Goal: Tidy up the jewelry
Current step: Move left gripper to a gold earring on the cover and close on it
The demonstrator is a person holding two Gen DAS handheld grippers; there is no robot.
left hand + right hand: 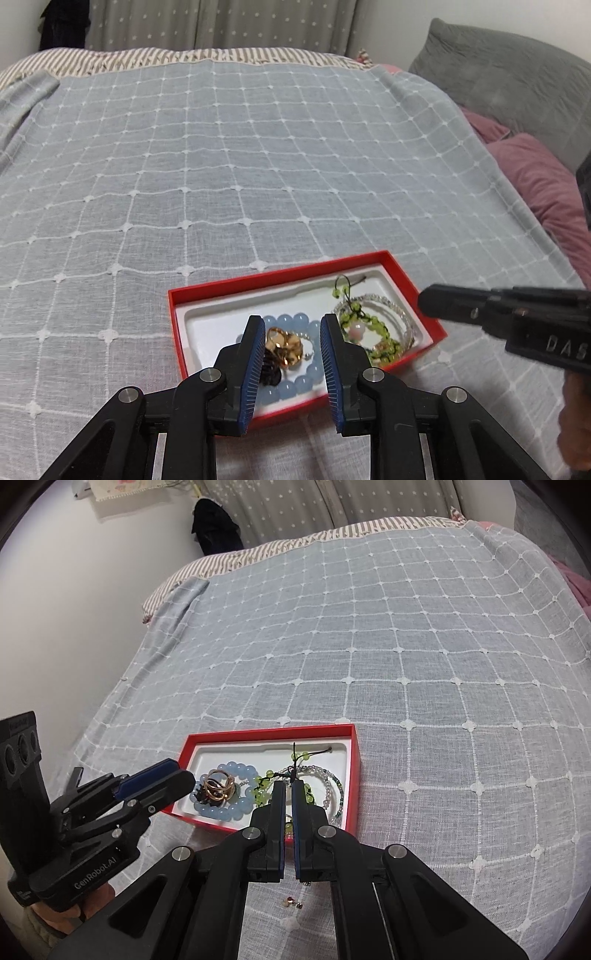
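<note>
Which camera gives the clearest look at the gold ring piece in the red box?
Right wrist view: the gold ring piece lies unobstructed on the blue bead bracelet. In the left wrist view it sits between the left gripper fingers, partly hidden.

Box (352, 775) lies on bedspread (406, 646), lower centre of frame. Inside: bead bracelet (236, 806) left with rings (218, 786) on it, corded bracelets (325, 779) right.

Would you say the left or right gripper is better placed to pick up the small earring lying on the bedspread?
Right, probably. The small earring lies outside the red box, just beneath the right gripper; the left gripper sits open over the box.
</note>
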